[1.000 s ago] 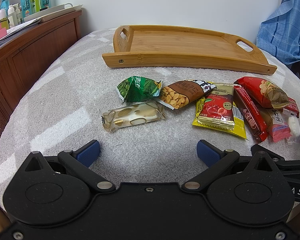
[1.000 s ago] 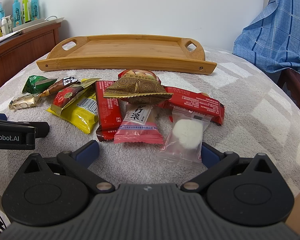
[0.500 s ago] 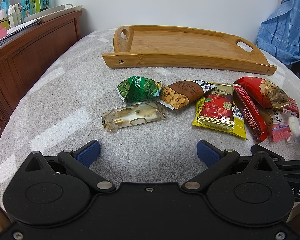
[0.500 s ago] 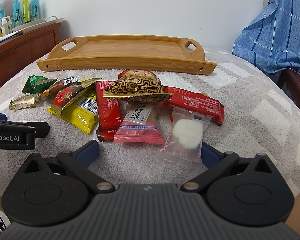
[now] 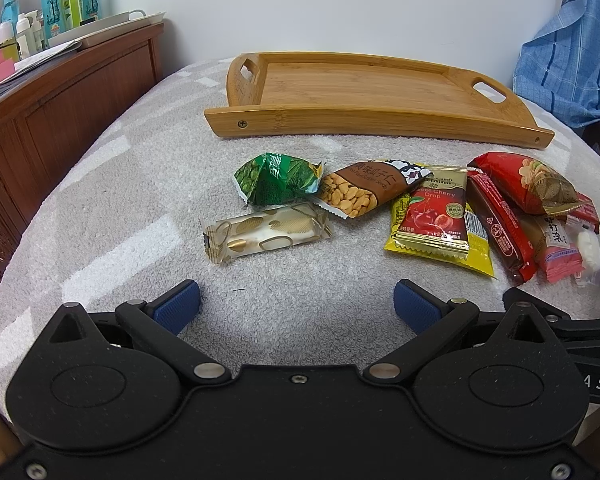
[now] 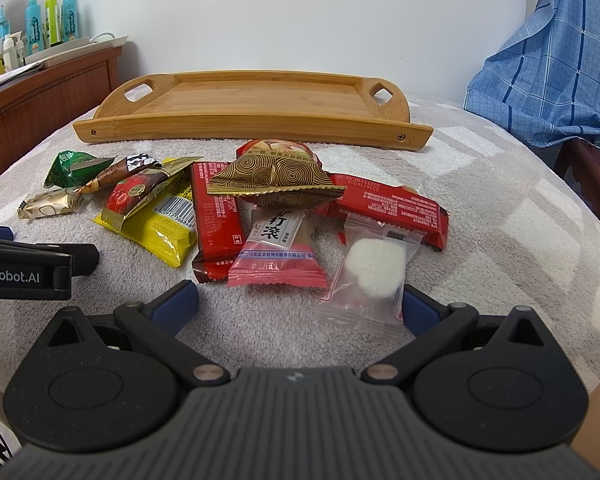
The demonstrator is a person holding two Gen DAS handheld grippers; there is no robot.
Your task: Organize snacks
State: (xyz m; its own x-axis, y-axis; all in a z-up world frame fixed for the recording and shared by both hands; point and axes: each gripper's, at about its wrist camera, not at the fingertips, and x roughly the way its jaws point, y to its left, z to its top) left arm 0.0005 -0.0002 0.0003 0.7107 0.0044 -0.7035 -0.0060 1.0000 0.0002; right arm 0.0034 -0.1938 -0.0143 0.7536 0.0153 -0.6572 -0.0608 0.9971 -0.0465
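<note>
Pink packet [image 6: 278, 256] half under gold-swirl bag [image 6: 276, 180]

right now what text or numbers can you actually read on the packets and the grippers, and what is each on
"Sweet Cherry Drop": cherry candy packet.
"驴打滚": pink packet.
"enRobot.AI", cut off at the frame edge: left gripper body.
"AS", cut off: right gripper body.
"20251110": long red bar, printed upside down.
Barcode digits on the yellow packet: too small to read reliably.
Green packet and nut packet characters: too blurred.
</note>
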